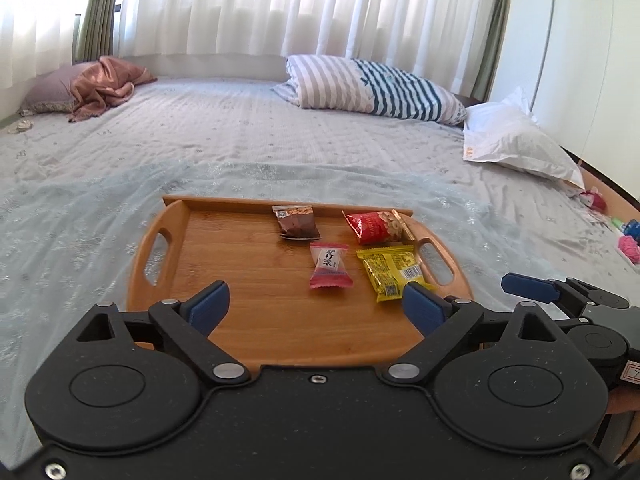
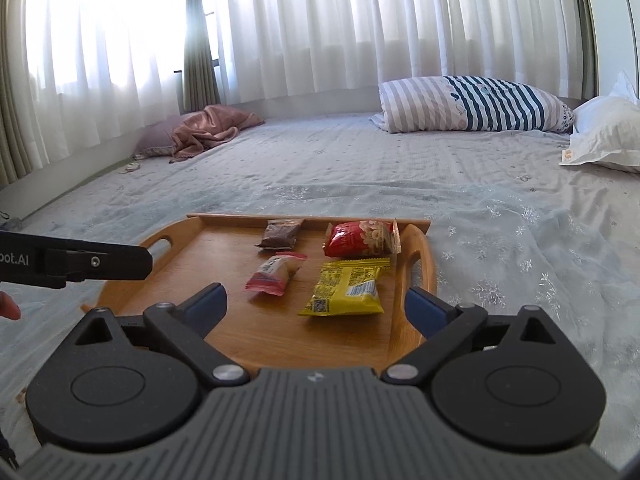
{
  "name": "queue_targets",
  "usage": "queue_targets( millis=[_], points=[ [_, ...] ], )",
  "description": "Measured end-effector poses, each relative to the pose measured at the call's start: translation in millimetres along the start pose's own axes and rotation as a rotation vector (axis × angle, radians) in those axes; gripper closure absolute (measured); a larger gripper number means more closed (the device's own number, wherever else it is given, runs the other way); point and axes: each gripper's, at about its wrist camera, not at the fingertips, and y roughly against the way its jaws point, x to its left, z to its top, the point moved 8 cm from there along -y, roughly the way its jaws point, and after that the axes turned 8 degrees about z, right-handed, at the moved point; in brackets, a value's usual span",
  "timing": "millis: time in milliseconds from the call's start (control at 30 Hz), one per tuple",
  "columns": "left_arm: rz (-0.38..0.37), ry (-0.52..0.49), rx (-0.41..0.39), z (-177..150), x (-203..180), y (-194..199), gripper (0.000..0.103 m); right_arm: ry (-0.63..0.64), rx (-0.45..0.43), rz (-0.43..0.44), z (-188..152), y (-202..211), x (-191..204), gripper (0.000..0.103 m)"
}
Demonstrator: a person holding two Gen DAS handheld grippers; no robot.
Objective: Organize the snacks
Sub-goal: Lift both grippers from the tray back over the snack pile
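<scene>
A wooden tray (image 1: 240, 312) (image 2: 248, 332) with cut-out handles rests on the bed. On it lie a brown snack packet (image 1: 298, 226) (image 2: 280, 234), a red nut packet (image 1: 374, 227) (image 2: 360, 238), a pink-and-white candy (image 1: 330, 266) (image 2: 276, 272) and a yellow packet (image 1: 390, 274) (image 2: 346, 288). My left gripper (image 1: 316, 306) hovers over the tray's near edge, open, nothing between its blue pads. My right gripper (image 2: 316, 306) is likewise open and empty, just short of the yellow packet. The right gripper's finger (image 1: 532, 286) shows at the right of the left wrist view.
The tray sits on a pale quilted bedspread (image 1: 280, 148). A striped pillow (image 1: 372, 88) and a white pillow (image 1: 516, 136) lie at the far right, a pink cloth on a purple pillow (image 1: 92, 86) at the far left. Small toys (image 1: 628, 236) sit by the bed's right edge. Curtains hang behind.
</scene>
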Motion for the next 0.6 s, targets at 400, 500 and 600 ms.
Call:
queue_targets(
  millis=[400, 500, 600],
  points=[
    [0.012, 0.009, -0.025, -29, 25, 59, 0.007, 0.001, -0.059, 0.016, -20, 40, 27, 0.0],
    [0.038, 0.003, -0.041, -35, 36, 74, 0.006, -0.007, -0.077, 0.003, -25, 49, 32, 0.0],
    [0.046, 0.021, -0.045, -43, 46, 85, 0.005, -0.001, -0.101, -0.026, -32, 57, 39, 0.0]
  ],
)
